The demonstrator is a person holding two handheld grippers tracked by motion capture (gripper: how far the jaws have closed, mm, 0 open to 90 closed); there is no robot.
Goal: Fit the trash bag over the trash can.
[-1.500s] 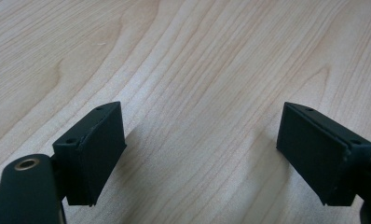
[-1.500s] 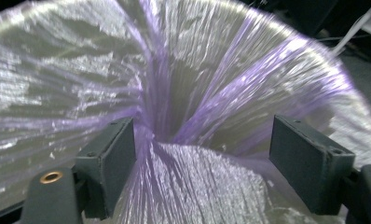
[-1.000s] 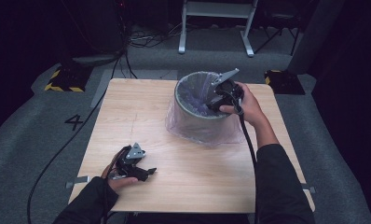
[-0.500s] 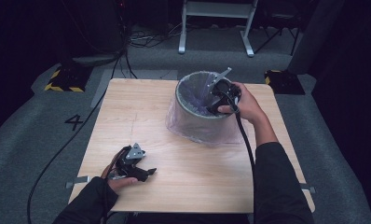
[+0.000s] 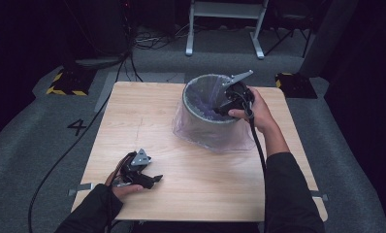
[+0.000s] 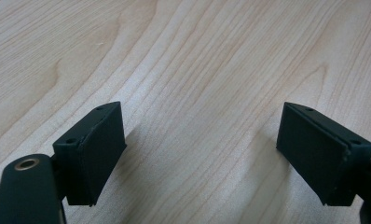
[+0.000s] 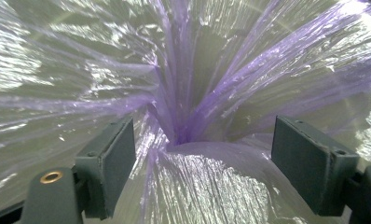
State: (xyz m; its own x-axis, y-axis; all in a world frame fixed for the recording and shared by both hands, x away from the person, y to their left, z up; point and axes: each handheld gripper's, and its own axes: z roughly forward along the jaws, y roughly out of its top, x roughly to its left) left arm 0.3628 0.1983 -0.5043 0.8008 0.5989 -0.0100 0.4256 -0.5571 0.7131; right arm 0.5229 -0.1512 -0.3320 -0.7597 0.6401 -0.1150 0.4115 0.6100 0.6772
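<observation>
Two risks at bin [image 5: 205, 121]: right hand-held gripper [image 5: 219, 109] just opened, released, purple liner [image 7: 183, 93] slack inside, could snag, slip off rim. Left hand-held gripper [image 5: 154, 179] released, near counter [image 5: 133, 111] edge.

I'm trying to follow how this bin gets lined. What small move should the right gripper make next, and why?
Probably push the right gripper a little deeper and close on the bunched purple-tinted plastic bag. Its jaws have just been opening, with only loose film between them, unpinched. The bag is gathered in folds inside the round grey bin instead of lying against the wall.
</observation>
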